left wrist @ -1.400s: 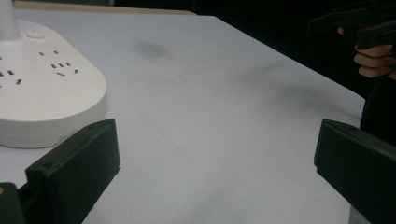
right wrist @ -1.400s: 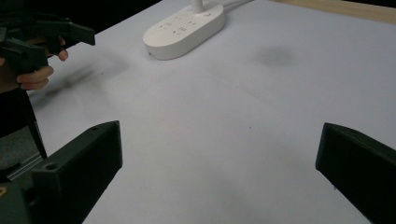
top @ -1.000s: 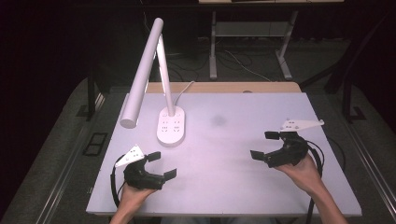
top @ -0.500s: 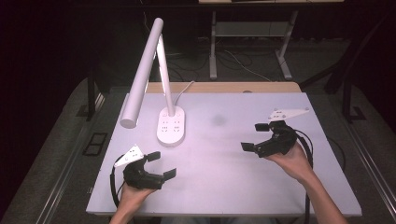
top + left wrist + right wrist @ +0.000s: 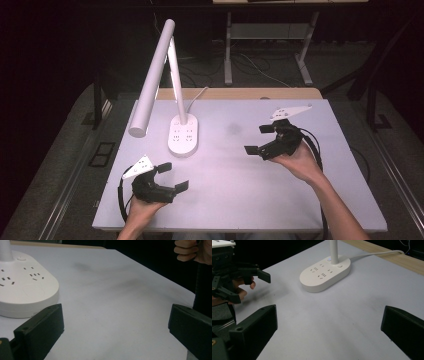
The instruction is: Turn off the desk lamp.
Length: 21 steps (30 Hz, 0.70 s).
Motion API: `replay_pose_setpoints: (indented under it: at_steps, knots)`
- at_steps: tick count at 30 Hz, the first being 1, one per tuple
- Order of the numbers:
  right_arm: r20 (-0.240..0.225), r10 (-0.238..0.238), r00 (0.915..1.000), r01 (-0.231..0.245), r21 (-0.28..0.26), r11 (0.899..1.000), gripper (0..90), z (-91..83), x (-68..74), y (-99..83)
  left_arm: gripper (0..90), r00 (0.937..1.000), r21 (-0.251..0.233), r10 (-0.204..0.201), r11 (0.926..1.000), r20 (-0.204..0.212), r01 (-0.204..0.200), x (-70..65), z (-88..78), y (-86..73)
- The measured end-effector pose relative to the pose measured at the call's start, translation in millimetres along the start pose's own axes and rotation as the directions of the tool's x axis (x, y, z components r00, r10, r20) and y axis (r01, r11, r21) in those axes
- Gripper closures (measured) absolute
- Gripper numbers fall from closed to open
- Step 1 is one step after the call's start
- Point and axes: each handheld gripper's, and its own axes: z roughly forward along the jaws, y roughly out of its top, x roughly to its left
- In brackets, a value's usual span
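A white desk lamp stands at the table's back left; its oval base (image 5: 183, 135) carries socket slots and its long tube head (image 5: 151, 75) leans out to the left. The base appears again in the left gripper view (image 5: 23, 291) and the right gripper view (image 5: 325, 272). My left gripper (image 5: 173, 176) rests near the front left edge, open and empty. My right gripper (image 5: 261, 139) is held above the table's right half, open with nothing between its jaws, pointing left toward the lamp base. The right gripper view shows the left gripper (image 5: 249, 285) farther off.
The white table (image 5: 240, 190) has a wooden strip (image 5: 240, 93) along its back edge. The lamp's white cable (image 5: 197, 96) runs off the back. Dark floor, metal table legs (image 5: 228, 55) and cables lie beyond.
My right gripper has moved left and forward, away from the right edge toward the table's middle, and turned toward the lamp base. The left gripper has stayed in place.
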Motion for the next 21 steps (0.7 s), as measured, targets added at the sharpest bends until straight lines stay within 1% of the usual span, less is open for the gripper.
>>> replay_pose_setpoints:
  at_steps: [3,7,9,10,14,16,18,21]
  knots:
    - [-0.010,-0.011,0.9999,0.011,0.003,1.000,0.7,7.4,1.9,8.4,0.0,1.0000,-0.004,-0.003,1.0000,-0.001,0.003,0.2,-0.3,0.1]
    - [-0.019,-0.017,0.9997,0.017,0.007,1.000,0.7,13.4,2.9,14.1,0.0,1.0000,-0.004,-0.002,1.0000,-0.001,0.002,0.4,-0.6,0.1]
    - [-0.027,-0.018,0.9995,0.018,0.018,1.000,0.7,19.4,3.6,19.0,0.0,1.0000,-0.004,-0.003,1.0000,-0.001,0.003,0.3,-0.6,0.1]
    - [-0.027,-0.018,0.9995,0.018,0.018,1.000,0.7,19.4,3.6,19.0,0.0,1.0000,-0.005,-0.003,1.0000,-0.001,0.003,0.4,-0.6,0.1]
    - [-0.041,-0.010,0.9991,0.011,0.023,1.000,0.7,30.4,1.6,26.2,0.0,1.0000,-0.004,-0.006,1.0000,0.003,0.006,0.3,-0.4,0.3]
    - [-0.042,-0.016,0.9990,0.017,0.024,1.000,0.7,35.3,1.2,29.9,0.0,1.0000,-0.004,-0.006,1.0000,0.003,0.006,0.4,-0.5,0.2]
    - [-0.044,-0.012,0.9989,0.014,0.026,1.000,0.7,37.5,1.5,31.9,0.0,1.0000,-0.005,-0.007,1.0000,0.004,0.007,0.4,-0.7,0.2]
    - [-0.055,-0.010,0.9984,0.012,0.026,1.000,0.7,47.0,-0.6,38.6,0.0,1.0000,-0.007,-0.009,0.9999,0.005,0.009,0.8,-1.1,0.1]
